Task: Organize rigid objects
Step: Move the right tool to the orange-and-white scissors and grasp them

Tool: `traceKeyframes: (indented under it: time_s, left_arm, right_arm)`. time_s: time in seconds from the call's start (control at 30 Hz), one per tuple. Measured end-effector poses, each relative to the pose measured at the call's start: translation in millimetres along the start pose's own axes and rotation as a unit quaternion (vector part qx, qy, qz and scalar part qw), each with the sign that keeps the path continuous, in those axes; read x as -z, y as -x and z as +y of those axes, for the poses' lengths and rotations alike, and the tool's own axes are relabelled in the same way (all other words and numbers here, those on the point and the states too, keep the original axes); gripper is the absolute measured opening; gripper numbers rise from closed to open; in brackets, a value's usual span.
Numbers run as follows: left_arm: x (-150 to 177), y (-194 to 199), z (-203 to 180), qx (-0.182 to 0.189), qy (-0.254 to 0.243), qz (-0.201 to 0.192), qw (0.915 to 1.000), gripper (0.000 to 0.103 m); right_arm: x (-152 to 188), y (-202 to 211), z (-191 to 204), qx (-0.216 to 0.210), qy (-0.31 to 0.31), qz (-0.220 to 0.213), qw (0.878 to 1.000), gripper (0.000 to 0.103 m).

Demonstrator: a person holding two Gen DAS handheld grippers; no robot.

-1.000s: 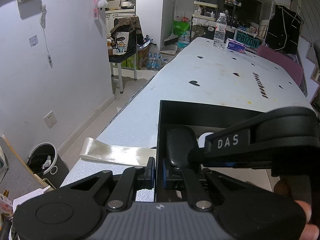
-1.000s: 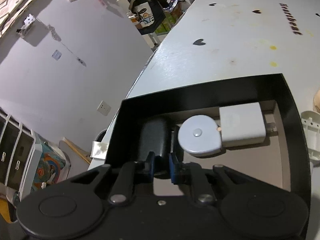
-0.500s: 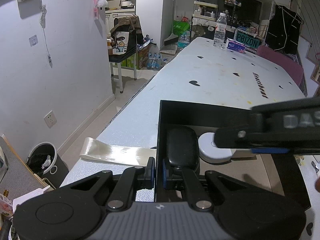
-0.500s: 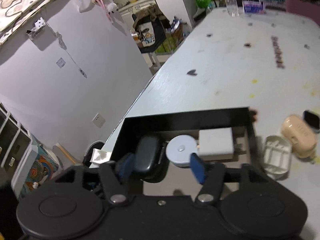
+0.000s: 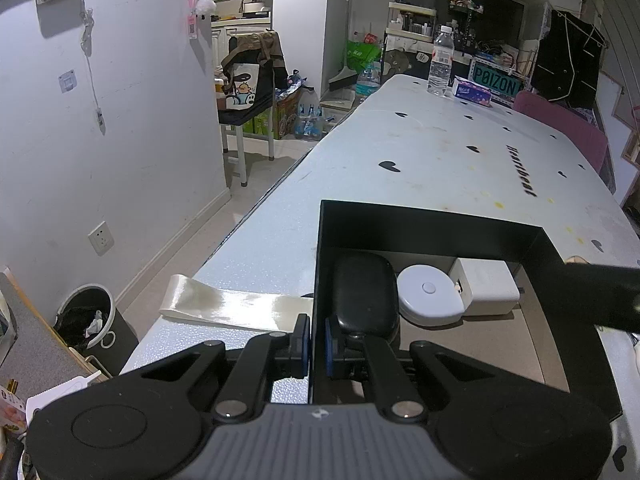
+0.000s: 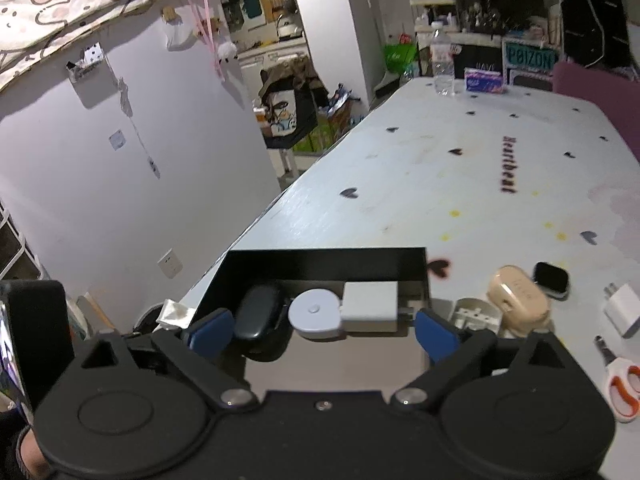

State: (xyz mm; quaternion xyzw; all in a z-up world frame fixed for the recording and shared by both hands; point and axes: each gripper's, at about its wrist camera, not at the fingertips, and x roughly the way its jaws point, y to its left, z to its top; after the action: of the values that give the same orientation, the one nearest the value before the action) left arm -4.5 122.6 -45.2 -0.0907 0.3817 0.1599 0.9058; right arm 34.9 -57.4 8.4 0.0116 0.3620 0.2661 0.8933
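Jaws of your left hand-held gripper (image 5: 316, 346) are clamped on the near left wall of the black box (image 5: 424, 222), one pad outside and one inside. Your right hand-held gripper (image 6: 322, 330) has just been opening; its blue pads stand wide apart with nothing pressed between them, above the near edge of the box.

Inside the box, along the far wall, you see three items in a row: a black oval case (image 6: 258, 312) at the left, a round white tape measure (image 6: 314, 314) touching it, and a white charger block (image 6: 370, 306) at the right.

On the table (image 6: 440, 184), right of the box, lie a white plastic tray (image 6: 476, 316), a beige case (image 6: 518, 298), a black smartwatch (image 6: 552, 280), a white plug adapter (image 6: 624, 314) and orange-handled scissors (image 6: 620, 384).
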Motion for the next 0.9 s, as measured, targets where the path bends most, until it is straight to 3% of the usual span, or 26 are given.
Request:
traceKeyframes:
  time_s: [0.23, 0.43, 0.63, 0.8, 0.9]
  left_arm:
    - [0, 0, 7, 0.003, 0.019, 0.001, 0.9998, 0.007]
    - [1, 0, 7, 0.000, 0.015, 0.000, 0.9999, 0.006]
    - [1, 1, 7, -0.004, 0.012, -0.001, 0.9999, 0.006]
    - [1, 1, 7, -0.006, 0.009, -0.001, 0.9999, 0.006]
    - [1, 1, 6, -0.008, 0.007, -0.001, 0.9999, 0.006]
  right_arm:
    - [4, 17, -12, 0.018, 0.002, -0.032, 0.999, 0.103]
    - [7, 33, -47, 0.053, -0.012, -0.056, 0.997, 0.103]
    - [17, 42, -104, 0.127, -0.060, -0.071, 0.988, 0.103]
    - [35, 39, -162, 0.200, -0.108, -0.075, 0.971, 0.103]
    - [47, 33, -188, 0.212, -0.126, -0.065, 0.967, 0.103]
